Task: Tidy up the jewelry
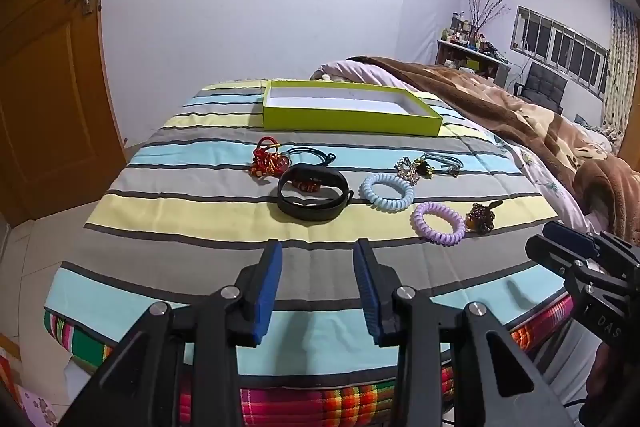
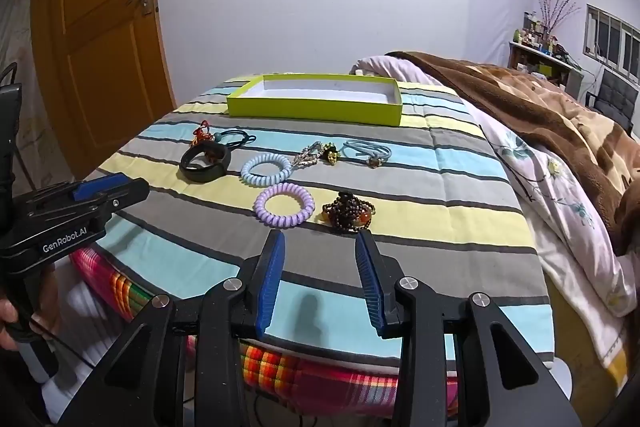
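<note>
A lime-green open box [image 1: 352,117] [image 2: 316,107] with a white inside sits at the far end of the striped bedspread. Before it lie a black wristband [image 1: 314,205] [image 2: 206,165], a red knotted charm [image 1: 266,161] [image 2: 202,135], a light-blue coil hair tie [image 1: 387,191] [image 2: 267,169], a purple coil hair tie [image 1: 439,223] [image 2: 284,205], a dark bead bracelet [image 1: 482,218] [image 2: 349,215], a silver clip [image 2: 308,154] and a blue cord [image 2: 366,151]. My left gripper [image 1: 318,247] is open, empty, short of the wristband. My right gripper [image 2: 320,237] is open, empty, just short of the purple tie and beads.
A brown blanket [image 1: 520,107] and floral quilt [image 2: 560,195] are heaped along the right. An orange door [image 2: 100,39] stands at left. The bed's near edge shows plaid fabric [image 2: 304,371]. A desk and window lie far right.
</note>
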Demonstrator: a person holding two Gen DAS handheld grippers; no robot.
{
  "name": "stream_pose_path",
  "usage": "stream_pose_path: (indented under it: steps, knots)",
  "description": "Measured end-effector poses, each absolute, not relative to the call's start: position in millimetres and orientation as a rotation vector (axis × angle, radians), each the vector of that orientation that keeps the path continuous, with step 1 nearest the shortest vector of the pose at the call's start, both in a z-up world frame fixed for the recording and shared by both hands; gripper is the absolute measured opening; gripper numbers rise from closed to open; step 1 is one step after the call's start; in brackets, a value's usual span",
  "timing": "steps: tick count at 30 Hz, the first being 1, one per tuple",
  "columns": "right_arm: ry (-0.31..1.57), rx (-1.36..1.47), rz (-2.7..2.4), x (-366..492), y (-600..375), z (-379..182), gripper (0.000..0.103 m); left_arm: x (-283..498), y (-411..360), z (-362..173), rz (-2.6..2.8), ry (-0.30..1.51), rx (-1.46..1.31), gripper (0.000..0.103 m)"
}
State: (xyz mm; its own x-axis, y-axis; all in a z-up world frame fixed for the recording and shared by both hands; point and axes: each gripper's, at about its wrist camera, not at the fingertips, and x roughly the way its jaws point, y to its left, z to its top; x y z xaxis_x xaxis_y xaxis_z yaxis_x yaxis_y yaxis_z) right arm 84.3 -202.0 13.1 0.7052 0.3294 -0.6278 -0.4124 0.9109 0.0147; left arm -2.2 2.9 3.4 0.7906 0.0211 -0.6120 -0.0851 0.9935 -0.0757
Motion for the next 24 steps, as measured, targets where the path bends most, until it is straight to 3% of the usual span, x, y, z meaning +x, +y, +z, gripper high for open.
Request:
stream_pose_path:
  steps: [24]
  knots:
    - [0.663,-0.130,0.406,87.0,-204.3,13.7,0.038,-3.3,-0.8,3.4,0.046,0.649,-0.096,0.039]
